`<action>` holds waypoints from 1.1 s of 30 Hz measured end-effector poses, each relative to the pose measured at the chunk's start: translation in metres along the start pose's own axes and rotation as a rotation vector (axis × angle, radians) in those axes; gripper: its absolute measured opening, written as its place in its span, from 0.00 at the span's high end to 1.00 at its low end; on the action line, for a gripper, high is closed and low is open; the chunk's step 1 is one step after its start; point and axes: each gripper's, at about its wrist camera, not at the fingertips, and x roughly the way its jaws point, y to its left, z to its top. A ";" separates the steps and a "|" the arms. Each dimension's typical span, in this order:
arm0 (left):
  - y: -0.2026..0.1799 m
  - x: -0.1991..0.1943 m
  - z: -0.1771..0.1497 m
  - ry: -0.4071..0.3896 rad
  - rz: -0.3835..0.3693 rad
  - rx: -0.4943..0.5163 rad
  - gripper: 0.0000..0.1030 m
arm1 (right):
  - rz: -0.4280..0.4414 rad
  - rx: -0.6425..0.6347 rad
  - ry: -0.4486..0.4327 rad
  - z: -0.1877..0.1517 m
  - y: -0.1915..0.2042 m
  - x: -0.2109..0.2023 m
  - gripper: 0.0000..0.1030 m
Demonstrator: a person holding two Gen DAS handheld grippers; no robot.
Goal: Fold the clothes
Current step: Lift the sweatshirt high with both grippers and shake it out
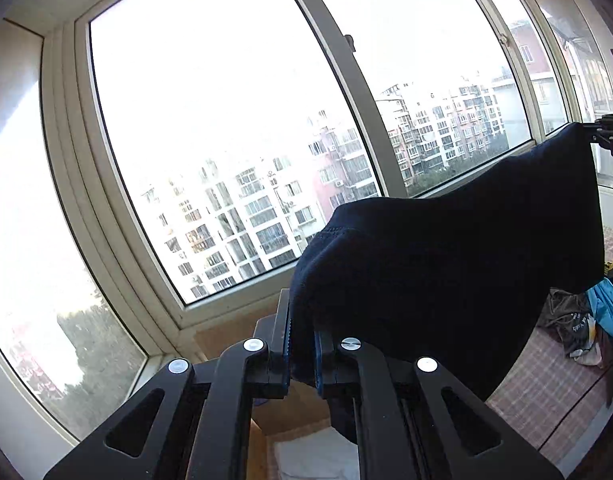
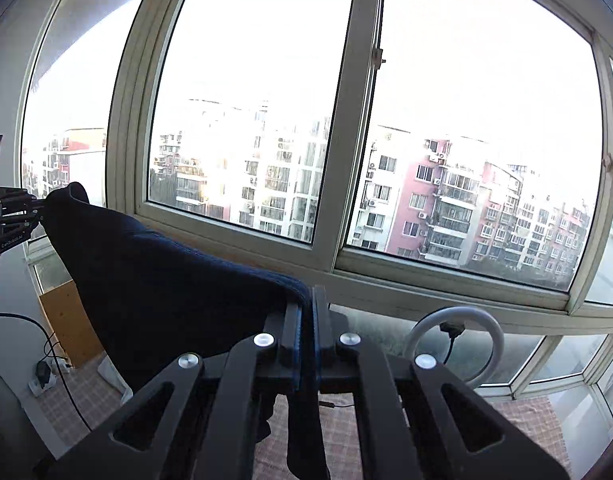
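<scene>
A dark navy garment (image 1: 446, 260) hangs stretched in the air in front of the window, held at two corners. In the left wrist view my left gripper (image 1: 302, 320) is shut on a bunched edge of the cloth, which fills the gap between its pads. At the far right of that view my right gripper (image 1: 610, 136) holds the garment's other end. Seen from the right wrist, the right gripper (image 2: 310, 308) is shut on a thin hem of the garment (image 2: 166, 280). The cloth runs left to the left gripper (image 2: 18, 212). Its lower part hangs out of sight.
A big window (image 2: 346, 160) fills the background close ahead. Below lies a checked cover (image 1: 546, 392) with a pile of other clothes (image 1: 586, 320) at the right. A white ring light (image 2: 454, 344), a wooden board (image 2: 66, 320) and a cable with a power strip (image 2: 42, 376) sit below.
</scene>
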 end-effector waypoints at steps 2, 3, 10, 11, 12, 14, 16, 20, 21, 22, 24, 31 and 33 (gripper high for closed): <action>0.003 -0.021 0.015 -0.040 0.022 0.007 0.93 | -0.034 -0.017 -0.039 0.016 0.005 -0.025 0.96; 0.005 -0.030 0.020 -0.055 0.027 0.005 0.93 | -0.050 -0.026 -0.058 0.025 0.007 -0.038 0.96; 0.012 -0.083 0.044 -0.147 0.090 0.031 0.96 | -0.146 -0.085 -0.167 0.058 0.021 -0.104 0.96; 0.012 -0.089 0.045 -0.152 0.090 0.035 0.96 | -0.149 -0.088 -0.174 0.063 0.022 -0.114 0.96; 0.012 -0.094 0.047 -0.158 0.092 0.038 0.96 | -0.154 -0.092 -0.183 0.066 0.023 -0.122 0.96; 0.009 -0.099 0.049 -0.164 0.105 0.050 0.96 | -0.167 -0.099 -0.201 0.067 0.023 -0.130 0.96; 0.005 -0.092 0.050 -0.160 0.103 0.058 0.96 | -0.176 -0.105 -0.209 0.066 0.021 -0.131 0.96; -0.006 -0.060 0.049 -0.122 0.089 0.065 0.96 | -0.182 -0.108 -0.174 0.058 0.012 -0.105 0.96; -0.010 -0.045 0.047 -0.103 0.085 0.066 0.96 | -0.188 -0.113 -0.157 0.057 0.011 -0.095 0.96; -0.015 -0.029 0.045 -0.085 0.082 0.067 0.96 | -0.191 -0.115 -0.139 0.054 0.008 -0.079 0.96; -0.023 0.002 0.042 -0.048 0.075 0.070 0.96 | -0.193 -0.111 -0.096 0.048 0.002 -0.039 0.96; -0.086 0.160 0.005 0.127 0.035 0.076 0.96 | -0.222 -0.104 0.100 -0.004 -0.019 0.120 0.96; -0.109 0.205 -0.013 0.176 0.012 0.075 0.96 | -0.234 -0.103 0.154 -0.031 -0.029 0.168 0.96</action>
